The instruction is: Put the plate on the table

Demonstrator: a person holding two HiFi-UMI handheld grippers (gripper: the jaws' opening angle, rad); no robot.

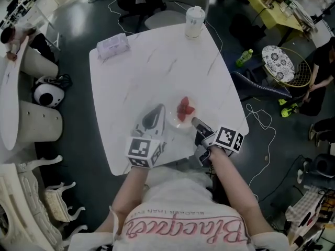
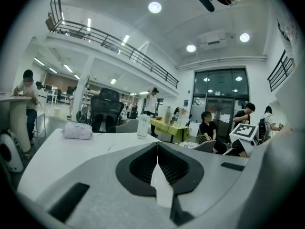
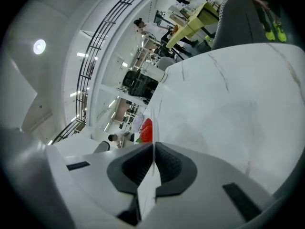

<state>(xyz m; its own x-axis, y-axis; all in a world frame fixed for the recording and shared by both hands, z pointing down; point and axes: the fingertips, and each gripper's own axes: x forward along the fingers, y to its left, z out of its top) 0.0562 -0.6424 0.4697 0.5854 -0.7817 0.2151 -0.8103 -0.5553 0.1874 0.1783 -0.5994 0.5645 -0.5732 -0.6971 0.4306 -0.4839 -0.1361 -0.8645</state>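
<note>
Clamping gripper: the right gripper (image 3: pixel 153 149) is seen with both jaws pressed onto the thin rim of the small pale round plate (image 3: pixel 154 113).
Plate position: the plate (image 1: pixel 175 123) is placed over the near part of the white marble-patterned table (image 1: pixel 146 72), between the 2 grippers. Whether it rests on the top or is held just above it cannot be told.
Left gripper (image 2: pixel 157 151): the jaws are closed together with nothing between them.
Hard to make out: the plate is shown edge-on in the right gripper view, with the red strawberries (image 3: pixel 147 130) beside the rim.
Head view only: the strawberries (image 1: pixel 185 109) are seen lying on the plate, with the left gripper (image 1: pixel 157 113) just beside the plate's left edge.
Far end: a white lidded cup (image 1: pixel 194 21) and a soft pale tissue pack (image 1: pixel 112 45) are shown well apart from the plate.
</note>
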